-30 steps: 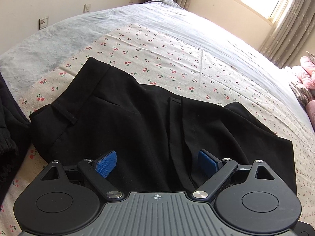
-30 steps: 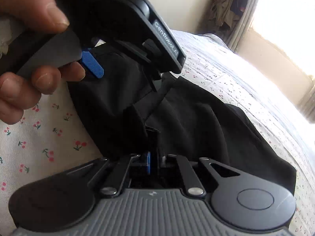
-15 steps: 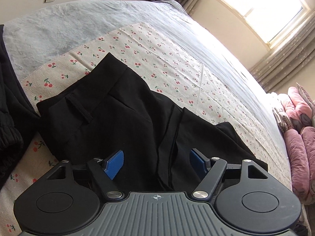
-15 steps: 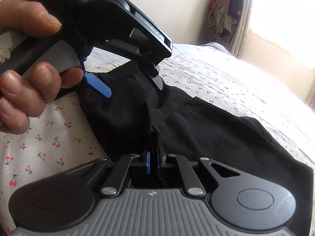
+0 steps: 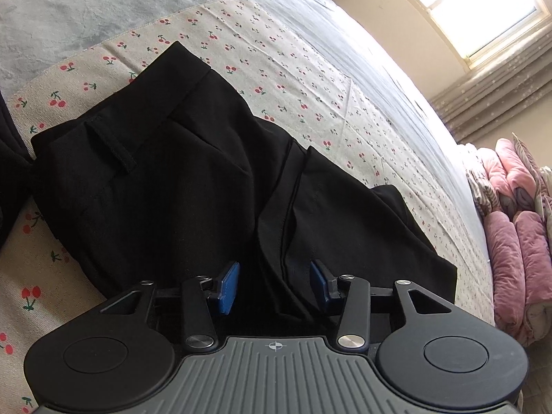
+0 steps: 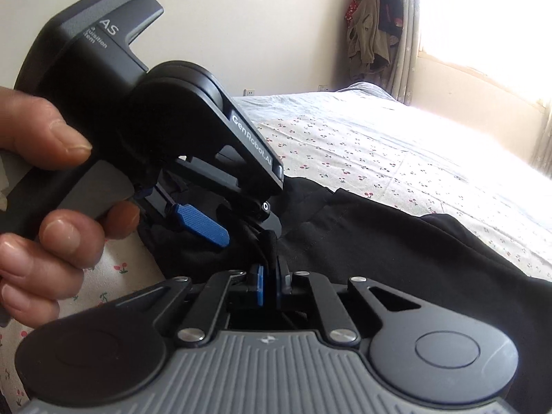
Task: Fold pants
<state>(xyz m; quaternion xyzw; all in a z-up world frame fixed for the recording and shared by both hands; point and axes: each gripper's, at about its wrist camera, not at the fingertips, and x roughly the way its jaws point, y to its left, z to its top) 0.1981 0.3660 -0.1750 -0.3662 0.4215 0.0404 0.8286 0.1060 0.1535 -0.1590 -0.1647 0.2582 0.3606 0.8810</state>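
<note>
Pants (image 5: 179,186) between left gripper (image 5: 274,284) blue pads, untouched.

The near hem of the black pants (image 5: 179,186) is hidden behind the left gripper (image 5: 274,284) body. In the right wrist view the left hand (image 6: 45,241) is cut by the frame edge, and the clothes hanging by the curtain (image 6: 374,24) are too blurred to make out.

Black pants (image 5: 165,186), folded over with waistband and belt loop uppermost, on the cherry-print sheet (image 5: 310,79).

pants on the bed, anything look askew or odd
The pants lie partly folded, with a raised ridge of cloth running down the middle instead of lying flat. The right gripper pinches that bunched edge; the left gripper is open over it.
</note>
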